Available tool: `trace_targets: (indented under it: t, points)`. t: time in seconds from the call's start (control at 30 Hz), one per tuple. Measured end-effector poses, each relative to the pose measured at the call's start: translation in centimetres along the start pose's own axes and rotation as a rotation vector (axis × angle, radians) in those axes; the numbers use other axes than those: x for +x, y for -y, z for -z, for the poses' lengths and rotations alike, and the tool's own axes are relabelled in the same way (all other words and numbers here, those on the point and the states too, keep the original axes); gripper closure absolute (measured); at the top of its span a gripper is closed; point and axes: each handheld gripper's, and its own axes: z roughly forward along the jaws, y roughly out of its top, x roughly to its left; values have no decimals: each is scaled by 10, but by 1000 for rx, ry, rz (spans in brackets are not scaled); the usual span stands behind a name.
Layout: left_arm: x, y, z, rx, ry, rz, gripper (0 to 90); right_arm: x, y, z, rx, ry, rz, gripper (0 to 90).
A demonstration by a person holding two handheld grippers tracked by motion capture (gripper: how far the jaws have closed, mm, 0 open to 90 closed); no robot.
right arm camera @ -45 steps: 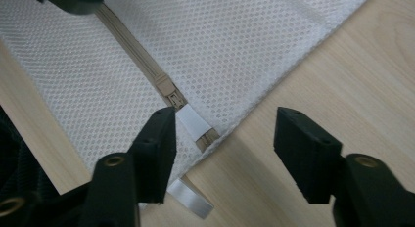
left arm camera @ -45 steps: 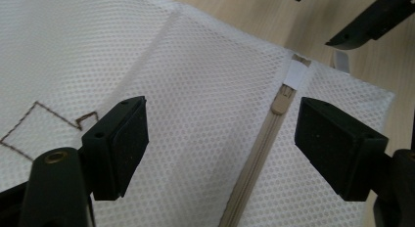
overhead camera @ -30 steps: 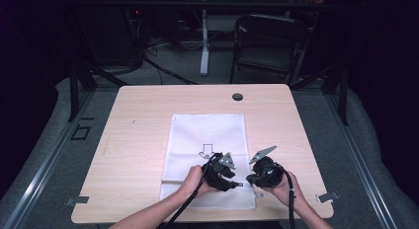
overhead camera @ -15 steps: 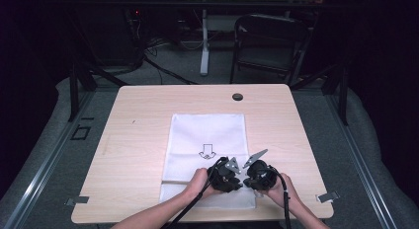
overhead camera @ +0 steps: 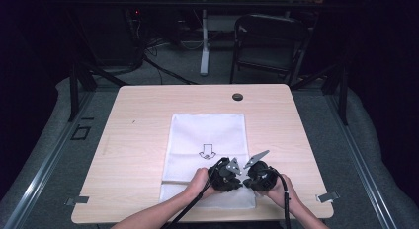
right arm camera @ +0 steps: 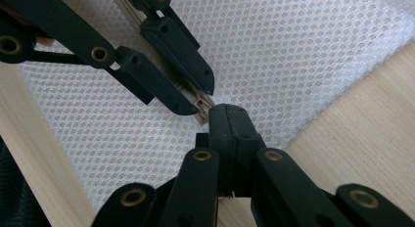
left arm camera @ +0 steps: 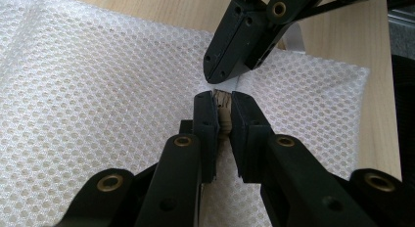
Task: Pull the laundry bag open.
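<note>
Wooden table [overhead camera: 143, 120]: left gripper [left arm camera: 223, 101], jaws just narrowing, pinches the zipper pull [left arm camera: 224, 112] of the white mesh bag [overhead camera: 207, 135] at its 5 o'clock corner; right gripper [right arm camera: 226, 109], jaws fully together, clamps the adjoining edge, so any slip likely drags the whole bag.

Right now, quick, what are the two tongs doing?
Left tongs: just been closing, now shut on the small zipper pull of the white mesh bag.
Right tongs: shut, pinching the mesh bag's edge beside the zipper.
</note>
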Motion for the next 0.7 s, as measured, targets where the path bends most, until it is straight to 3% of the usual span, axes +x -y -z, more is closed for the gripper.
trace_targets:
  t: [0.1,0.17,0.2,0.4,0.43,0.5,0.7]
  points:
    - [0,0,0,-8,0,2,815,-1,-1,1,15,3,7,900]
    - [1,1,1,-8,-1,5,815,2,0,-1,-13,7,-9,900]
    - [0,1,1,-5,1,7,815,1,-1,0,9,10,12,900]
    - [1,1,1,-13,2,6,816,1,-1,0,14,12,22,900]
    - [1,1,1,-13,2,6,816,3,0,-2,-14,8,2,900]
    - [0,1,1,-10,6,7,816,1,-1,0,14,6,28,900]
    - [0,1,2,-8,7,4,816,2,-1,0,11,17,26,900]
